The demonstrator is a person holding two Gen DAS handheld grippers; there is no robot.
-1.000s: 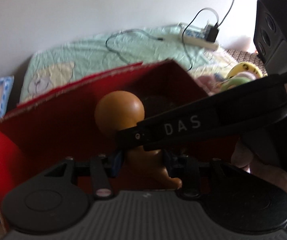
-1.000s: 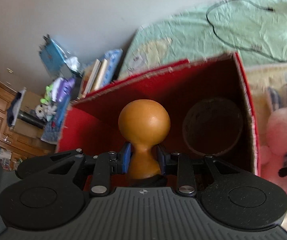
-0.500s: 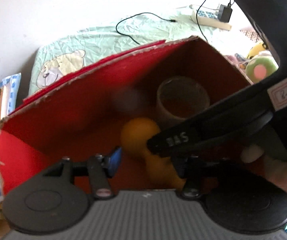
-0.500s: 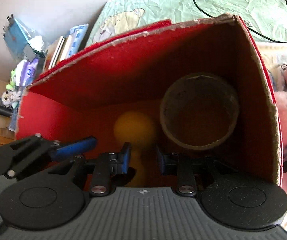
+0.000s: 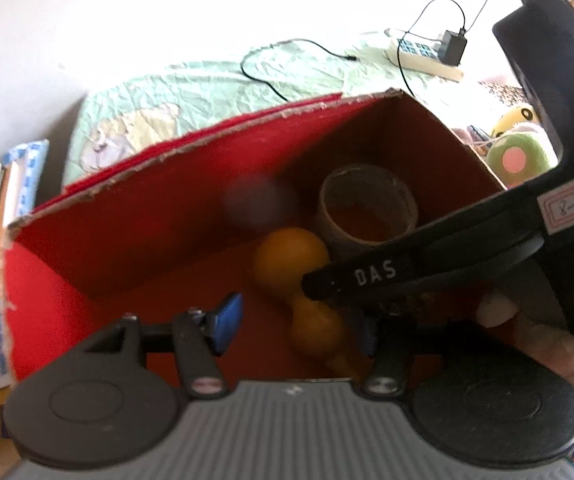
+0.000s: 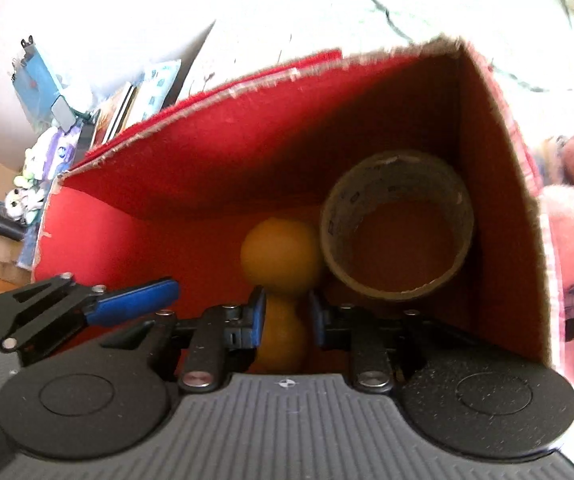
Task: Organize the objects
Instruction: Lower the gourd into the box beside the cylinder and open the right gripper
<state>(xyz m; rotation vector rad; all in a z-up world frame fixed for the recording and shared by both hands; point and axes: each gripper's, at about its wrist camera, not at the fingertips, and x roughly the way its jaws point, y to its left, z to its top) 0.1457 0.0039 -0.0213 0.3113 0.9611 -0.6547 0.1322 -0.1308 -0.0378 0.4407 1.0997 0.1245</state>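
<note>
Fingers (image 6: pixel 255 320) flank wooden peg (image 6: pixel 281 256) inside red box (image 6: pixel 207 152).

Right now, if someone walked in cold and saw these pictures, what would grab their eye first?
The red box fills both views, open side toward the cameras. Inside it, an orange bulb-shaped wooden piece sits between the right gripper fingers, right beside a brown tape roll in the box's right corner. The left gripper is wide open at the box mouth.

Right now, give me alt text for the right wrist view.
The right tongs straddle the neck of an orange wooden peg doll inside a red cardboard box, beside a brown tape roll. The left tongs show at lower left.
</note>
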